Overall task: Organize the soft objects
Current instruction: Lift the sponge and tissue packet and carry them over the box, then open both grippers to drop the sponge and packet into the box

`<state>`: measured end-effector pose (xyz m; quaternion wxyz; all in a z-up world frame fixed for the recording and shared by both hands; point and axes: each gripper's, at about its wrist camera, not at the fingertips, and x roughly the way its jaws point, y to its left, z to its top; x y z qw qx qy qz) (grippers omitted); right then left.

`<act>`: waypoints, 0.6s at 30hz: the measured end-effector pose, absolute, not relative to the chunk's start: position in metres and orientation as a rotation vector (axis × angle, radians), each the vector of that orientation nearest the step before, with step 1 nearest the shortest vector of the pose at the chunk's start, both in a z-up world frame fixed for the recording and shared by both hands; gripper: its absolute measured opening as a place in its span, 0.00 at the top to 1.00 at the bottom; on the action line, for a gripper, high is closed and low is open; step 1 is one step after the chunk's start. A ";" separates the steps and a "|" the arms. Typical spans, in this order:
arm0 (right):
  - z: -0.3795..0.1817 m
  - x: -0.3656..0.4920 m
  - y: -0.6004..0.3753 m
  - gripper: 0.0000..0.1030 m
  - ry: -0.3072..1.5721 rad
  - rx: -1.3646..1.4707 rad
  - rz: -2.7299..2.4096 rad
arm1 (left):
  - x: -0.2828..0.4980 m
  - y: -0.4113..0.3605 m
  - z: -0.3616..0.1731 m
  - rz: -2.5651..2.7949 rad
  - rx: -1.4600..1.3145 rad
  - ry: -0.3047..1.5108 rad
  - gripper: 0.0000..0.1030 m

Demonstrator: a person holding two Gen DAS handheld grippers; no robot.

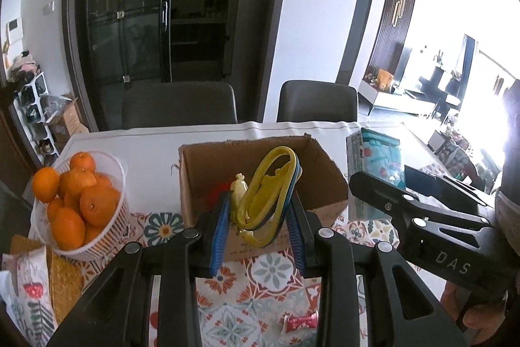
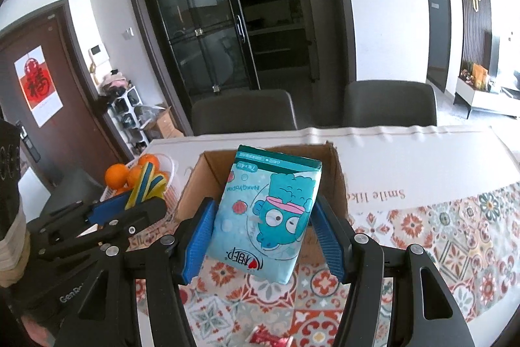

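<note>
Cardboard box (image 1: 260, 181) is our landmark, standing open on the tabletop (image 2: 422, 158) with something red, hard to make out, already lying inside it. We hold the left tongs (image 1: 258, 218) pinching a bundle of yellow and blue elastic bands (image 1: 266, 194) just in front of the box's near wall, raised to about its rim. Our right tongs (image 2: 263, 230) are clamped on a pack of tissues (image 2: 266, 210), which hangs before the box opening on its right side. We judge the sorting is partly done: both soft things are lifted and close to the box, neither dropped in yet. A small red wrapped item (image 1: 297, 322) lies on the patterned cloth (image 1: 260, 298) nearer to us than the box, perhaps left to gather. Left of the box sits a white basket of oranges (image 1: 81, 200). Nothing blocks the opening; only our two tongs crowd each other there.
</note>
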<state>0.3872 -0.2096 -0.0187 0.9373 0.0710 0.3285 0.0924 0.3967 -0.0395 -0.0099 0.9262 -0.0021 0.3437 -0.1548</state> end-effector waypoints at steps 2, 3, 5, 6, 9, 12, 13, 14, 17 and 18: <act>-0.017 0.393 -0.210 0.41 0.667 0.135 0.189 | 0.401 -0.041 -0.009 -0.321 -0.003 0.705 0.68; -0.016 0.396 -0.210 0.41 0.662 0.130 0.188 | 0.404 -0.042 -0.008 -0.319 -0.002 0.706 0.68; -0.015 0.403 -0.210 0.41 0.663 0.117 0.184 | 0.412 -0.043 -0.008 -0.323 -0.002 0.711 0.68; -0.014 0.407 -0.210 0.41 0.663 0.115 0.185 | 0.417 -0.043 -0.008 -0.321 -0.001 0.716 0.68; -0.016 0.422 -0.209 0.41 0.680 0.105 0.188 | 0.429 -0.044 -0.009 -0.319 0.000 0.728 0.68; -0.021 0.437 -0.209 0.41 0.711 0.108 0.198 | 0.445 -0.045 -0.012 -0.318 0.005 0.749 0.68; -0.024 0.444 -0.209 0.41 0.723 0.109 0.204 | 0.450 -0.045 -0.013 -0.319 0.008 0.755 0.68; -0.027 0.450 -0.209 0.41 0.738 0.109 0.203 | 0.456 -0.046 -0.015 -0.321 0.013 0.764 0.68; -0.036 0.464 -0.210 0.41 0.769 0.110 0.203 | 0.470 -0.047 -0.022 -0.313 0.027 0.789 0.68; -0.041 0.470 -0.210 0.41 0.789 0.108 0.206 | 0.474 -0.047 -0.024 -0.309 0.032 0.797 0.67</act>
